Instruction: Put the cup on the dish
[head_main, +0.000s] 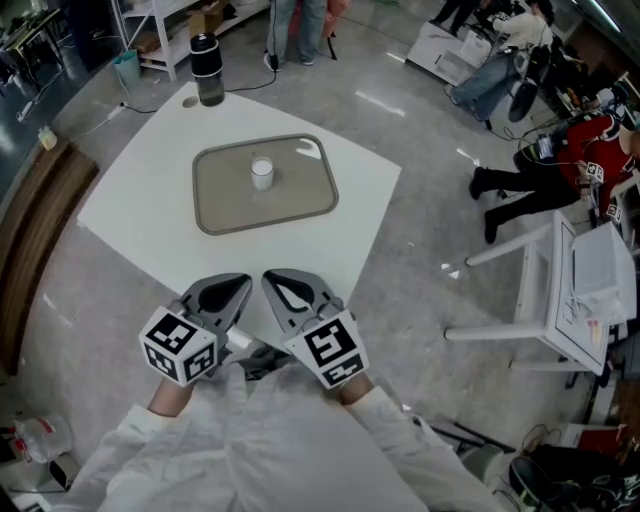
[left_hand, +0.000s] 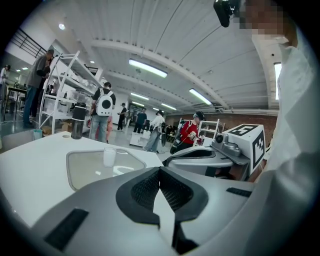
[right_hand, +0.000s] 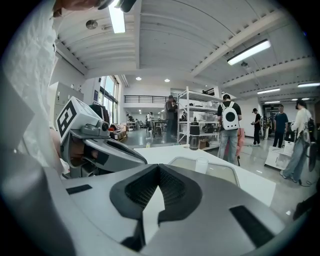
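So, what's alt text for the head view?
A small white cup stands on a grey rectangular tray on a white square table. The left gripper and right gripper, both shut and empty, hover at its near edge.
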